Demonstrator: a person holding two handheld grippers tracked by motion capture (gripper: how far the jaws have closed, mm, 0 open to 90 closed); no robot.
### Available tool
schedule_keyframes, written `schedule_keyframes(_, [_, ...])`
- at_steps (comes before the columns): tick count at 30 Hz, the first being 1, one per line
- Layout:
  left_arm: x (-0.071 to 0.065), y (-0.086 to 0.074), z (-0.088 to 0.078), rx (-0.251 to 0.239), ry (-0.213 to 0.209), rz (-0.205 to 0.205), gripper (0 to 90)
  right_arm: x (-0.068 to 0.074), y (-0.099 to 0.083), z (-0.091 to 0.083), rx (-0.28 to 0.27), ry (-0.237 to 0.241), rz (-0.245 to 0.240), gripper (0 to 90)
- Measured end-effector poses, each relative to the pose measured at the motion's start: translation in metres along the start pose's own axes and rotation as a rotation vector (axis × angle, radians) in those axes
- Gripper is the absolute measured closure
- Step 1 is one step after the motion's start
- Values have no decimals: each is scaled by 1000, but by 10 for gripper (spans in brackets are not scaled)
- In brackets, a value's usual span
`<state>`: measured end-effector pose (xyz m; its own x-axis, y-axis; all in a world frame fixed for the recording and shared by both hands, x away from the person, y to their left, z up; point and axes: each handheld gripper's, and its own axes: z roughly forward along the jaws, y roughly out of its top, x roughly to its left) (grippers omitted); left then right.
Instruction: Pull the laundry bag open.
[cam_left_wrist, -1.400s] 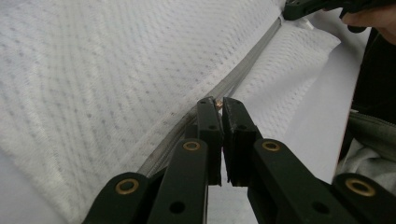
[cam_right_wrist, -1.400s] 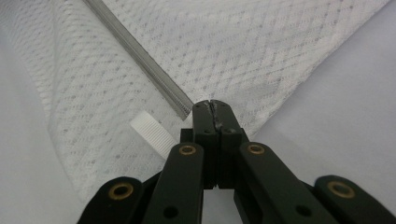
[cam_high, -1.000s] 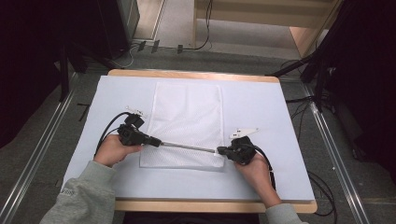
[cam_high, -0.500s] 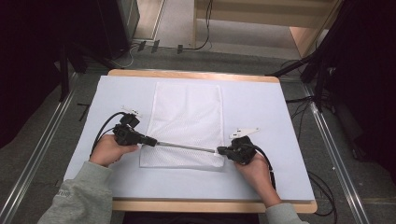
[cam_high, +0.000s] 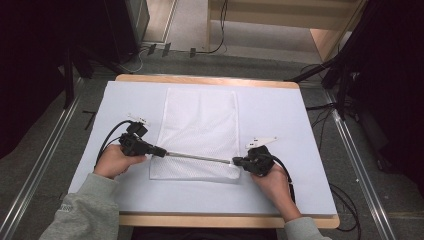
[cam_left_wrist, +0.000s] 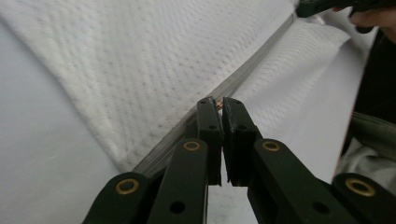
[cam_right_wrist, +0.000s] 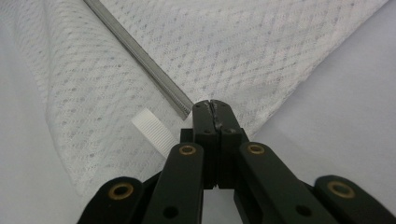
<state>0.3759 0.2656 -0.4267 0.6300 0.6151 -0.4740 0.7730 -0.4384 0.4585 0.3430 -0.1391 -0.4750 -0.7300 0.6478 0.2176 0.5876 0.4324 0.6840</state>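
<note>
White mesh laundry bag (cam_high: 200, 132) lay flat mid-worktop (cam_high: 300, 120), its zipper (cam_high: 197, 157) running crosswise along the near end, stretched between the two grippers. Left gripper (cam_high: 161, 152) had its fingers (cam_left_wrist: 209, 122) nipped nearly closed on the small zipper pull (cam_left_wrist: 218, 105); right gripper (cam_high: 236, 161) was clamped on the zipper's far end, with a ribbed white tab (cam_right_wrist: 152, 128) just beside it. One bag, one zipper, two grippers.

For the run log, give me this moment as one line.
scene: white mesh bag flat on table | left gripper: shut on zipper pull | right gripper: shut at zipper end
</note>
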Motion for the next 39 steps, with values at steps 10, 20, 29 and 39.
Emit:
schedule_keyframes(10, [10, -12, -14, -19, 14, -37, 880, 0, 0, 0, 1, 0, -1, 900])
schedule_keyframes(20, [14, -20, -21, -24, 15, -39, 880, 0, 1, 0, 6, -3, 3, 900])
schedule_keyframes(29, [18, -23, -23, -29, 27, -62, 880, 0, 1, 0, 6, 1, -1, 900])
schedule_keyframes(39, [24, -32, -30, -38, 37, -88, 880, 0, 1, 0, 10, 2, -6, 900])
